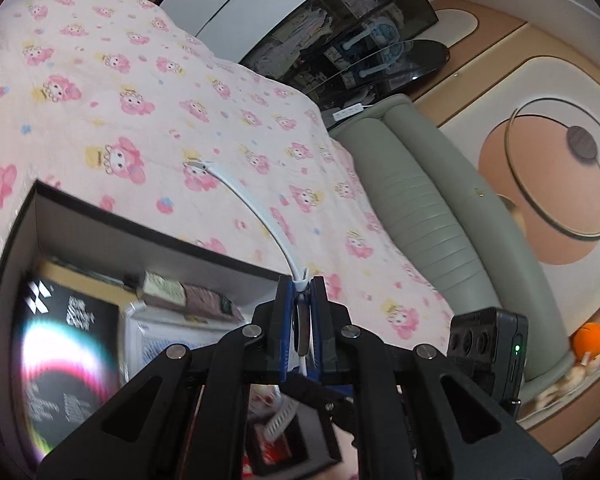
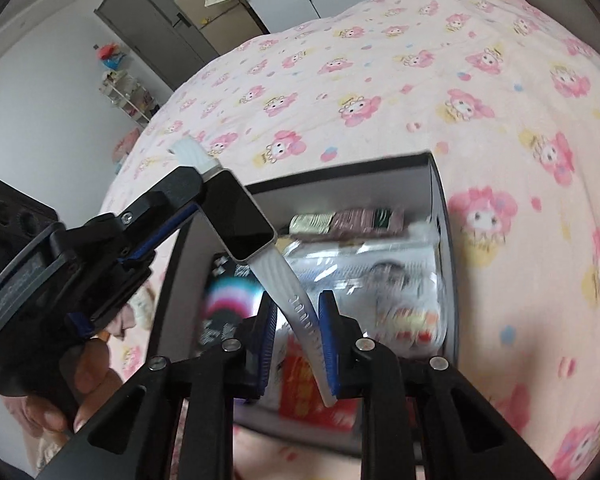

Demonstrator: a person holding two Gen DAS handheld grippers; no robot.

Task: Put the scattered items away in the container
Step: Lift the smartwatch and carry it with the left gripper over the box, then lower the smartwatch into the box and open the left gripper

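Note:
A smartwatch with a dark square screen and white straps is held in the air above an open black box on the bed. My left gripper is shut on the watch body, seen edge-on, with one white strap curving up and away. In the right wrist view the left gripper shows at left, clamped on the watch. My right gripper is open, with the other white strap hanging between its blue pads and resting against the right one.
The black box holds a dark booklet, packets and snack bars. The pink cartoon-print bedspread lies all around it. A grey-green padded headboard runs at the right; a dark door is far back.

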